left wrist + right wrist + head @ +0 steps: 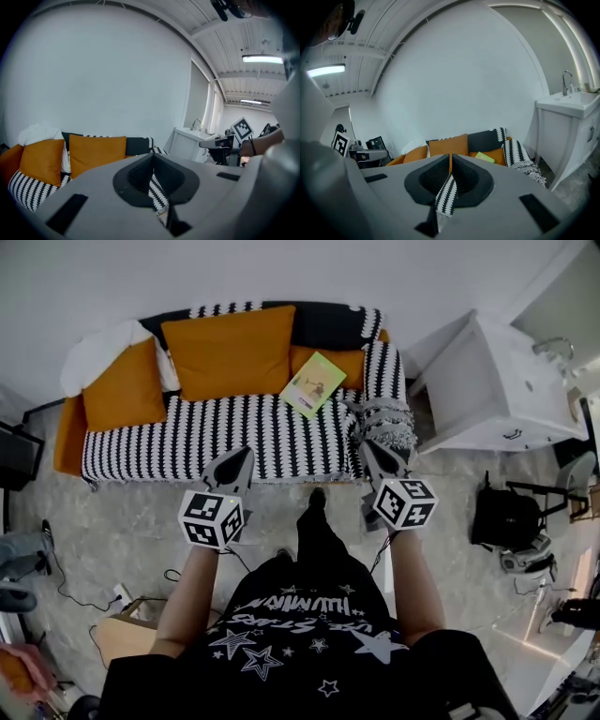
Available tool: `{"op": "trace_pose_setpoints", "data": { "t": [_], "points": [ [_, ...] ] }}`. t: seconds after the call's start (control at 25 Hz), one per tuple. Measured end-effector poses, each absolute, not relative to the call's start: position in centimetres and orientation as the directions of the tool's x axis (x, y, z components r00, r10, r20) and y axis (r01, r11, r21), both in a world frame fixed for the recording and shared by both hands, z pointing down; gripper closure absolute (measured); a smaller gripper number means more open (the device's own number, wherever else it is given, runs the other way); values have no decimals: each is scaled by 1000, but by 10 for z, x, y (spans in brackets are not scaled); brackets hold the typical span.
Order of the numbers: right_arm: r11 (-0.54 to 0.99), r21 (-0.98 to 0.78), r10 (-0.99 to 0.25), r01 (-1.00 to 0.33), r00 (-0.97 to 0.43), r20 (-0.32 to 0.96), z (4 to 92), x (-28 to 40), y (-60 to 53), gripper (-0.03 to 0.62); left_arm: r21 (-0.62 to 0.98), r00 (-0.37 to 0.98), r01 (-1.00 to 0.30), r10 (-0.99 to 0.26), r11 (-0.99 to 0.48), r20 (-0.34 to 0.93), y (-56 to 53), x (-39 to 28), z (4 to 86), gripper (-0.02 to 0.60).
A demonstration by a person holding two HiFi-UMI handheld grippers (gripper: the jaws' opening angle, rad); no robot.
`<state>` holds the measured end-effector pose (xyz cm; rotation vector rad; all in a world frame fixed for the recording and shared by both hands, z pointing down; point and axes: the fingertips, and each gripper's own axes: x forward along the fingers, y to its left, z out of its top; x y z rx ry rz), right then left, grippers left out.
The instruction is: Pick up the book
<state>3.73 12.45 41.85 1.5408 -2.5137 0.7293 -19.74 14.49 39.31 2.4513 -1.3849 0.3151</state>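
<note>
Now: book (313, 383) lies on sofa (187, 442) seat, toward right end. Left tool (240, 463), right tool (377, 454) both short of sofa front edge, jaws together, empty. Best: open right tool before reaching, clamp book's near edge.

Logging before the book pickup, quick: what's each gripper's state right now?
Left gripper: shut, holding nothing.
Right gripper: shut, holding nothing.

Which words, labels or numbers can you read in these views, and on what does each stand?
Book on the sofa: cover print too small to read.
Person's black shirt: white lettering upside down, too warped to read.
Marker cubes: square patterns, no words.
</note>
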Motion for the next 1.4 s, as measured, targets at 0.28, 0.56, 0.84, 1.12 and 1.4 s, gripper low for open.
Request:
{"op": "trace_pose_setpoints", "data": {
  "t": [0.28, 0.56, 0.84, 1.12, 1.4],
  "points": [
    [352, -359, -808, -864, -474, 350, 426, 49, 80, 560, 162, 504, -863, -790, -479, 350, 101, -192, 399, 574],
    [348, -360, -799, -865, -475, 369, 433, 54, 47, 560, 169, 526, -849, -768, -501, 367, 66, -176, 407, 574],
    [314, -395, -802, -863, -464, 376, 441, 75, 17, 560, 157, 521, -850, -759, -502, 391, 34, -164, 410, 574],
    [298, -399, -803, -867, -454, 387, 451, 103, -32, 560, 130, 479, -874, -785, -468, 394, -6, -151, 400, 574],
    [318, -433, -788, -843, -489, 374, 459, 115, -71, 560, 107, 455, -885, -796, -452, 400, -35, -133, 399, 574]
  ]
}}
